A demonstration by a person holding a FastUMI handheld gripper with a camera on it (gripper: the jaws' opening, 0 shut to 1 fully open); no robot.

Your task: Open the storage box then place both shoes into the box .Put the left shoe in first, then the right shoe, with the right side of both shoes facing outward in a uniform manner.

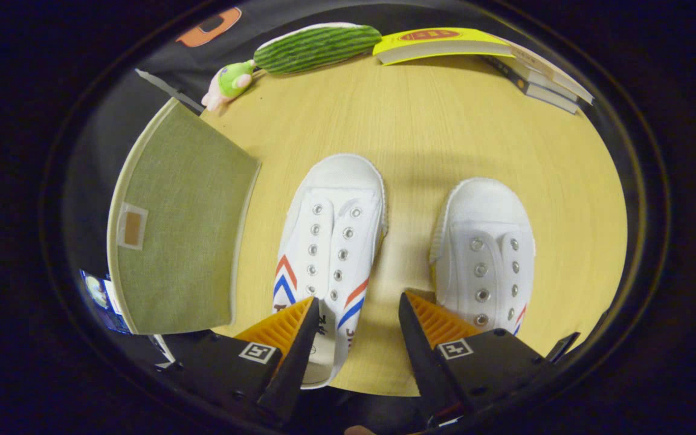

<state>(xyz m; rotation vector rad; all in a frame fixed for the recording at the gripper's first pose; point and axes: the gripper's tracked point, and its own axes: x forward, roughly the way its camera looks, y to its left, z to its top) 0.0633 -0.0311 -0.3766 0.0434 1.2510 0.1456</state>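
Shoes (331, 241) (486, 260) lie just ahead of the wide-spread, empty tongs (357, 308), storage box (179, 229) beside.

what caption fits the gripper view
Open gripper above two white shoes, closed storage box beside them.

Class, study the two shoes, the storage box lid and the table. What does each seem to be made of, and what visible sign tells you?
Shoes: likely white canvas, matte, with metal eyelets and rubbery toe caps.
Storage box lid: olive woven fabric, fine weave visible.
Table: light wood or laminate, straight grain lines, smooth.
The gripper is open, over the shoes.
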